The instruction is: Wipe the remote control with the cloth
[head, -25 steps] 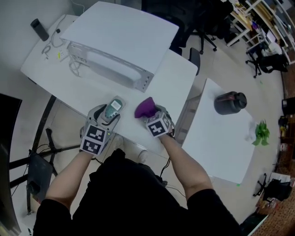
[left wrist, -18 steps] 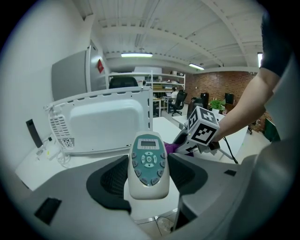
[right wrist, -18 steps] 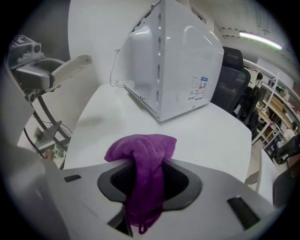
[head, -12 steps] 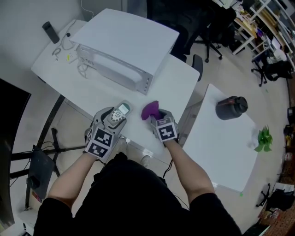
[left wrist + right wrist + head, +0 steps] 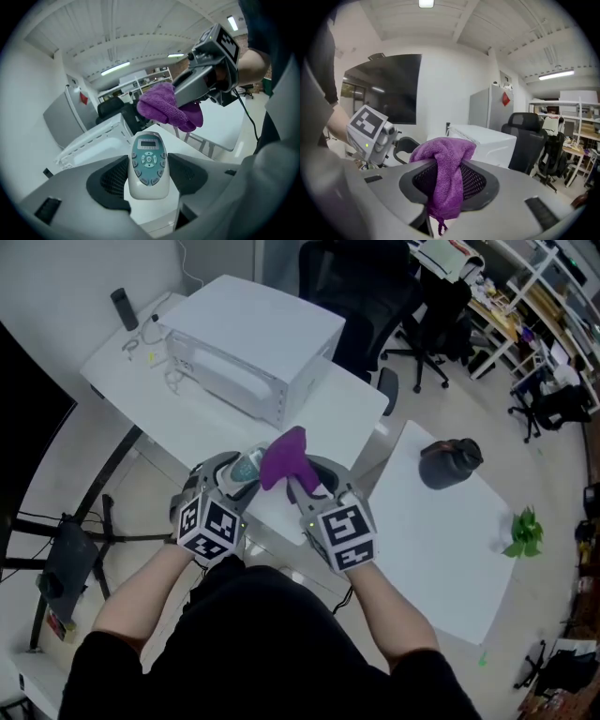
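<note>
A white remote control point(image 5: 148, 164) with a teal button face stands pinched between the pads of my left gripper point(image 5: 148, 176), held above the table point(image 5: 187, 418). In the head view the remote point(image 5: 246, 465) is partly hidden behind the purple cloth point(image 5: 284, 458). My right gripper point(image 5: 449, 180) is shut on that cloth point(image 5: 447, 173), which drapes over and hangs between its jaws; those jaws have just been closing on it. The left gripper view shows the cloth point(image 5: 168, 107) just beyond the remote's top end, apart from it.
A white box-shaped appliance point(image 5: 248, 348) stands at the back of the table, with cables and a small black device point(image 5: 122, 307) to its left. To the right, a second white table point(image 5: 441, 549) carries a dark jar point(image 5: 450, 463) and a green plant point(image 5: 523, 532). Office chairs point(image 5: 361, 296) stand behind.
Both grippers have risen off the table. The right one has closed on the cloth, lifted it most and brought it close above the remote in the left gripper.
</note>
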